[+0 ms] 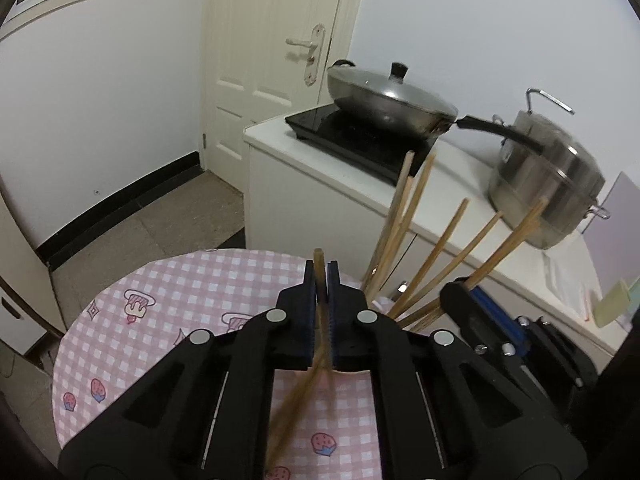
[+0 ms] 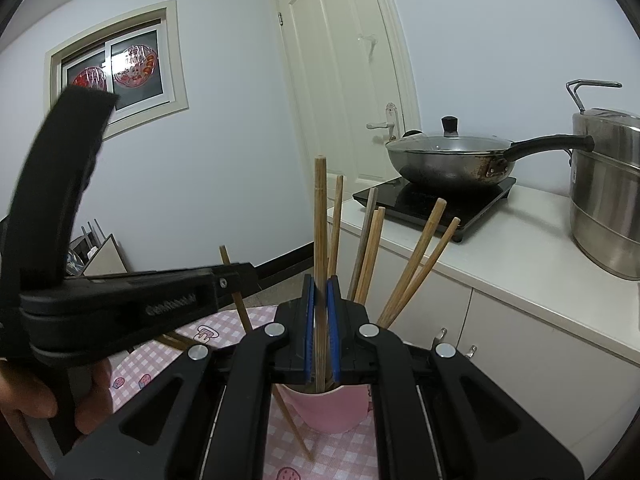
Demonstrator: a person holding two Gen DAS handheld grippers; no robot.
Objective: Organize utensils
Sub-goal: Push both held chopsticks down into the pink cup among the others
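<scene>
My left gripper (image 1: 321,270) is shut on wooden chopsticks (image 1: 298,400) that slant down over the pink checked tablecloth (image 1: 168,300). My right gripper (image 2: 320,284) is shut on one upright wooden chopstick (image 2: 320,216) whose lower end stands in a pink cup (image 2: 332,408). Several more chopsticks (image 2: 416,264) fan out of that cup. In the left wrist view those chopsticks (image 1: 432,264) stand to the right, with the right gripper (image 1: 468,288) beside them. In the right wrist view the left gripper (image 2: 244,276) reaches in from the left, holding a chopstick (image 2: 232,280).
A white counter (image 1: 460,188) behind the table carries a black induction hob (image 1: 352,140), a lidded wok (image 1: 384,100) and a steel steamer pot (image 1: 548,192). A white door (image 1: 276,64) is at the back. A window (image 2: 120,72) is on the left wall.
</scene>
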